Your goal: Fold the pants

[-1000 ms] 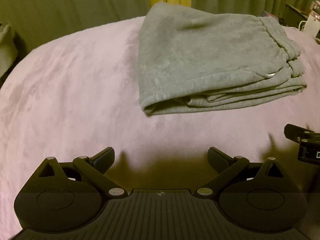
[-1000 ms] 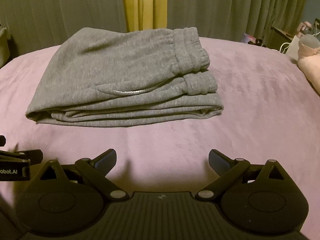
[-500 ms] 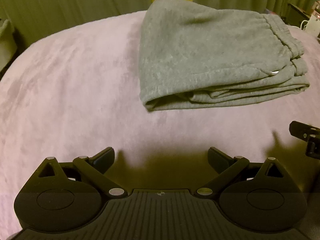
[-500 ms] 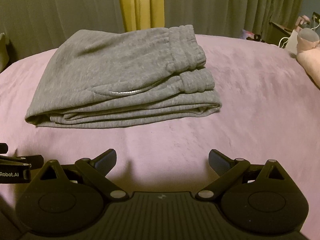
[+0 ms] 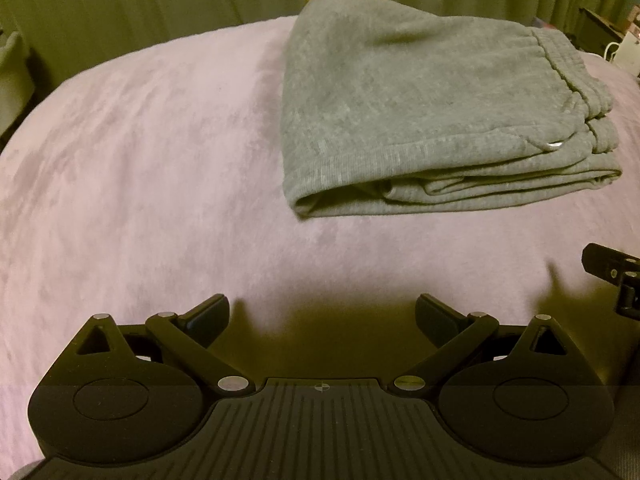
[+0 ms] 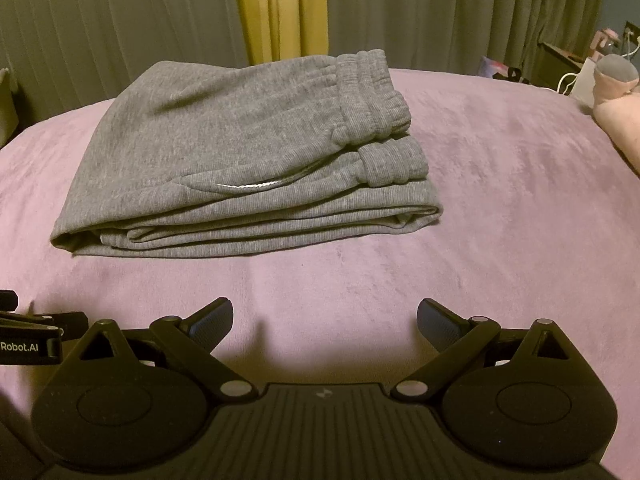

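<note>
Grey sweatpants [image 5: 420,108] [image 6: 240,152] lie folded in a compact stack of several layers on the pink bed cover [image 5: 140,168] [image 6: 500,216], elastic waistband on the right side. My left gripper [image 5: 322,314] hovers open over the cover, short of the stack's near left corner, with nothing between its fingers. My right gripper [image 6: 324,316] is open too, in front of the stack's near edge and apart from it. Each gripper's tip shows at the edge of the other's view: the right one [image 5: 612,276] and the left one [image 6: 36,332].
Grey-green curtains with a yellow strip [image 6: 280,8] hang behind the bed. A pink soft object [image 6: 616,116] lies at the right edge of the bed, with a dark side table and cables [image 6: 560,64] behind it. Bare pink cover surrounds the stack.
Both grippers stay open and have drifted only slightly; the folded pants sit a little higher and closer in the left view. The stack itself has not moved.
</note>
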`<state>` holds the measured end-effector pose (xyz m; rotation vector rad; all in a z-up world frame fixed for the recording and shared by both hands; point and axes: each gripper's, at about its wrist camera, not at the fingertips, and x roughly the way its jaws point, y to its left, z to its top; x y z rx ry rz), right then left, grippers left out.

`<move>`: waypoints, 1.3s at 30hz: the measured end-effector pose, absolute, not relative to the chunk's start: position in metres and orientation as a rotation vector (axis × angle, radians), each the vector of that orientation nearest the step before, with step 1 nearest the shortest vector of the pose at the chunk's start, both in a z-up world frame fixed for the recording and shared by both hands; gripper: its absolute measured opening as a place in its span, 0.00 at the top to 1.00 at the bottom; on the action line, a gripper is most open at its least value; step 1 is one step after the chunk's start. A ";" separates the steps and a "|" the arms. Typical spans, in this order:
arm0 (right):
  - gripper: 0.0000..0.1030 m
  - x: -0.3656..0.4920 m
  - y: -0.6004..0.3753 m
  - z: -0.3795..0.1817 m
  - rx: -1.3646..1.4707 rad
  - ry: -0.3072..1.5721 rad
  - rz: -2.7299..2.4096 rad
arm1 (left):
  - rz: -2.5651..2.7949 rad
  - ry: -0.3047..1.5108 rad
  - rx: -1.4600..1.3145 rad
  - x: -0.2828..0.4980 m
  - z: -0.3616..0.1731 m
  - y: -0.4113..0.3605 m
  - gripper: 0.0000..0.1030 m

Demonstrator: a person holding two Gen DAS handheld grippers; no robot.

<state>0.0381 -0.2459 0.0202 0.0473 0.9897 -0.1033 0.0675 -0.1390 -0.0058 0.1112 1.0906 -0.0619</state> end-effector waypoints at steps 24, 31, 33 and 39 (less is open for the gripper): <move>0.04 0.038 -0.246 0.018 0.046 0.994 -0.108 | -0.060 1.101 0.109 0.068 -0.008 -0.138 0.01; 0.04 0.037 -0.246 0.018 0.045 0.994 -0.107 | -0.060 1.103 0.109 0.069 -0.008 -0.138 0.01; 0.04 0.037 -0.246 0.018 0.044 0.995 -0.108 | -0.060 1.103 0.109 0.069 -0.008 -0.137 0.01; 0.04 0.037 -0.246 0.018 0.045 0.994 -0.107 | -0.059 1.103 0.110 0.069 -0.009 -0.137 0.01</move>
